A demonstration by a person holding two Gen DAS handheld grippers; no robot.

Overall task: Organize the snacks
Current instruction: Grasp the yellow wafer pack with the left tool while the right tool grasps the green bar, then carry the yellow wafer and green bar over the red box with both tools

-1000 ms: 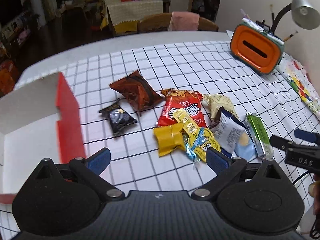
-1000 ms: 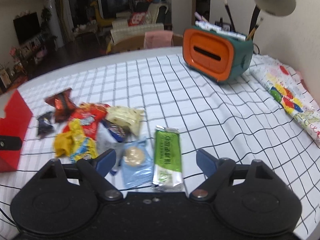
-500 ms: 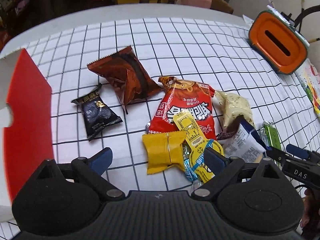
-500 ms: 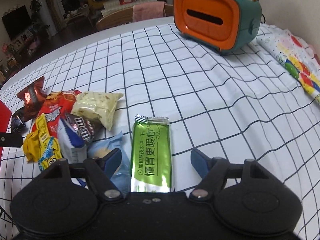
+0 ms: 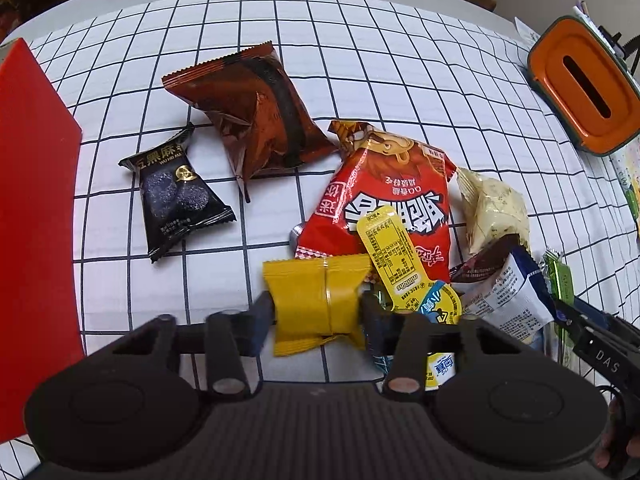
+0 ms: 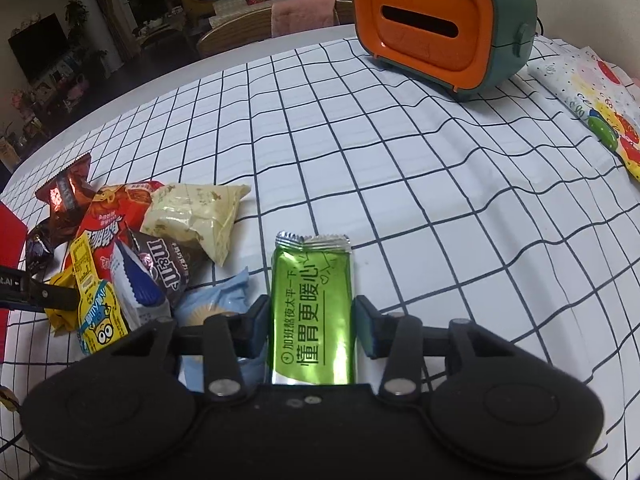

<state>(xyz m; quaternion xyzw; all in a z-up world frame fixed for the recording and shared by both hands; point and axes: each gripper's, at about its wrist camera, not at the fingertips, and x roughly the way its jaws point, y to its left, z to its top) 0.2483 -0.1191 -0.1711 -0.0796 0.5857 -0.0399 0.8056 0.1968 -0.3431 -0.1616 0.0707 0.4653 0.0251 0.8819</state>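
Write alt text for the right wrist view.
The right gripper is closing on a green snack bar lying on a checked tablecloth, its pads against the wrapper's sides. A pile of snack packets lies left; an orange tissue box stands behind.

**Two wrist cameras, one snack pile**

Each camera looks steeply down along its jaws, close over the counter (image 5: 360, 60). Both views share the snack pile: the red packet (image 5: 392, 200) (image 6: 108, 220), the orange box (image 5: 580, 80) (image 6: 432, 28).
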